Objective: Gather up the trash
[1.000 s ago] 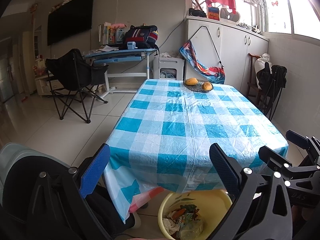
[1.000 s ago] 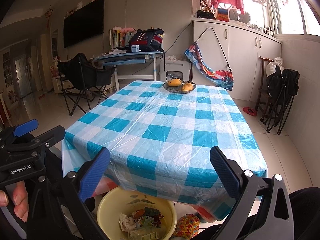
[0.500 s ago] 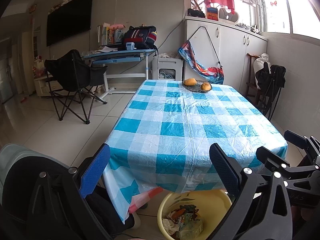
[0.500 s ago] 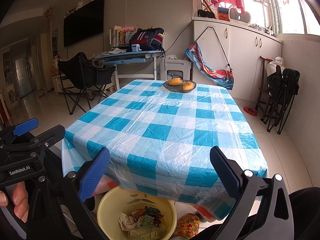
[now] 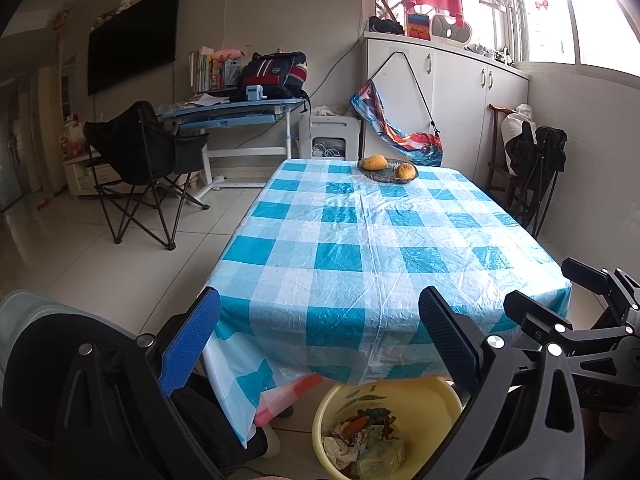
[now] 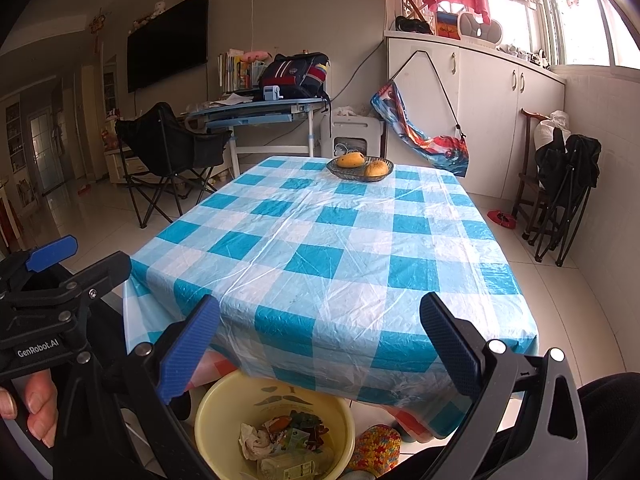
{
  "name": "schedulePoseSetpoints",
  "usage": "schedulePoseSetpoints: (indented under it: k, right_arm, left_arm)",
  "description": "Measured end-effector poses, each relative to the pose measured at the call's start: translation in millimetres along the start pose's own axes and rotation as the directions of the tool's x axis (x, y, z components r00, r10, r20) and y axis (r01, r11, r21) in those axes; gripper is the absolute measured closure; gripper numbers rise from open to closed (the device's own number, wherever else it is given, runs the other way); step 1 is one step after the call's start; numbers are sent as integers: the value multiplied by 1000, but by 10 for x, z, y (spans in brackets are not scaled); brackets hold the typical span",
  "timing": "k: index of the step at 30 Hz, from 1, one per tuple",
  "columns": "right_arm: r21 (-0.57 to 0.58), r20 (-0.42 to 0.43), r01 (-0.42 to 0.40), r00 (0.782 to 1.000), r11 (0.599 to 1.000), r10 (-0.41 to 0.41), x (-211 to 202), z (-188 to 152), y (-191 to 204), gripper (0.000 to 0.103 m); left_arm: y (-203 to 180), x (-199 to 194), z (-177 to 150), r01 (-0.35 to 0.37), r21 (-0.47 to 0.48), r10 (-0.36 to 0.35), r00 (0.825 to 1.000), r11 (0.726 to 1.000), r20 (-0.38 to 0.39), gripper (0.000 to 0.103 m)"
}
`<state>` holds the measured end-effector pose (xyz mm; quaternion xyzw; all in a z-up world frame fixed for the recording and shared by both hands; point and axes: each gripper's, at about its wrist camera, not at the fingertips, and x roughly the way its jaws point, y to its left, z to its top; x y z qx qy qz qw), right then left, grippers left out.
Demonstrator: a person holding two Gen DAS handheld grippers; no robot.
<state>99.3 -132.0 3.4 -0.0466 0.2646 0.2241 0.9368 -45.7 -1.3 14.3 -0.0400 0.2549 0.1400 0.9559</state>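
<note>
A yellow basin (image 5: 420,400) (image 6: 224,400) stands on the floor under the near edge of the table, holding crumpled paper, wrappers and a plastic box (image 6: 280,444). My left gripper (image 5: 320,344) hangs open above and before it, nothing between its blue fingers (image 5: 188,344). My right gripper (image 6: 320,344) is open too, empty, over the same edge. Each gripper shows in the other's view: the right one (image 5: 560,320) at the right, the left one (image 6: 76,264) at the left, with a hand under it. The table (image 5: 360,240) (image 6: 340,248) wears a blue and white checked cloth.
A dark bowl (image 5: 387,171) (image 6: 360,168) with two mangoes sits at the table's far end. A black folding chair (image 5: 140,160) and a blue desk (image 5: 240,108) stand left on the tiled floor. White cabinets (image 6: 480,120) and a folded chair (image 6: 564,184) line the right wall.
Both views have risen and drawn back slightly, so the table sits a little lower in frame. Both grippers stay open and empty.
</note>
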Motion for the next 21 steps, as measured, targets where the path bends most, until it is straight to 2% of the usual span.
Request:
schedulePoseSetpoints:
  k: [10,13,17,21]
  right_arm:
    - [27,-9,-2,1000,1000,3,17,-33,-56,7]
    - [26,-10,-2,1000,1000,2,15,-33,-56,7]
    - [28,-9,-2,1000,1000,3,18,-28,-57,7]
    - [27,-10,-2,1000,1000,3,13,-33,-56,7]
  left_arm:
    - [81,126,-9,55,-44,-58,995,998,-81,7]
    - [97,185,-22,48,-60,-54,993,997,-105,7]
    - [191,304,-38,55,-126,-77,982,990,-172,7]
    - [232,363,-64,75,-166,-107,975,983,-197,7]
